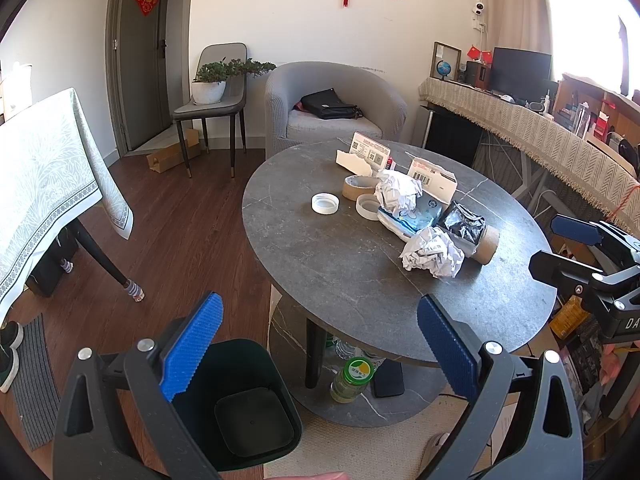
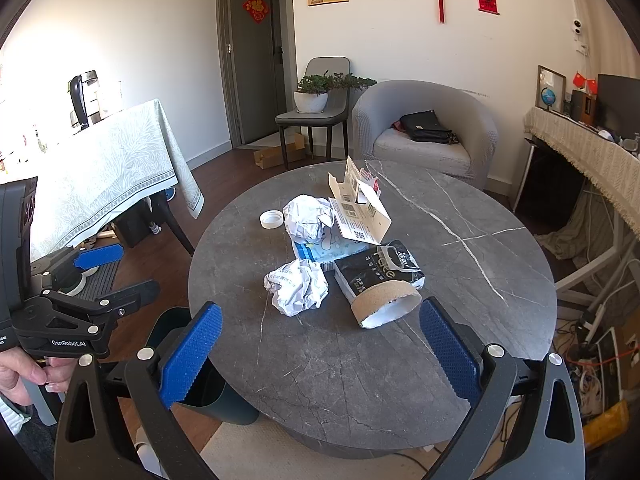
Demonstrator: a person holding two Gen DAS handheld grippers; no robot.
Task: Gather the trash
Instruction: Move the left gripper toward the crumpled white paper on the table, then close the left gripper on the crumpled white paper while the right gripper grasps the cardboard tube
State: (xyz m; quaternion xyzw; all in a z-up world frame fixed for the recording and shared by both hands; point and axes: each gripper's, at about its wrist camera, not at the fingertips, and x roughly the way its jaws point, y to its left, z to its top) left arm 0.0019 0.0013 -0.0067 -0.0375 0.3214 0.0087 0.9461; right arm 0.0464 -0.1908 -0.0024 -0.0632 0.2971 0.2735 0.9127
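Trash lies on the round grey table (image 1: 344, 264): a near crumpled paper ball (image 1: 434, 252) (image 2: 298, 286), a far paper ball (image 1: 398, 192) (image 2: 308, 216), a black wrapper (image 2: 378, 270), a cardboard tube (image 2: 384, 304), a blue-white pack (image 1: 412, 220), torn white boxes (image 2: 360, 208), tape rolls and a white lid (image 1: 325, 203). A dark green bin (image 1: 240, 404) stands on the floor by the table's left edge. My left gripper (image 1: 320, 344) is open and empty above the bin. My right gripper (image 2: 320, 344) is open and empty over the table's front edge, short of the tube.
A cloth-covered table (image 1: 48, 192) stands at the left. A grey armchair (image 1: 332, 108) with a black bag and a chair with a plant stand behind. A draped desk (image 1: 540, 136) runs along the right. Bottles sit on the table's lower shelf (image 1: 352, 376).
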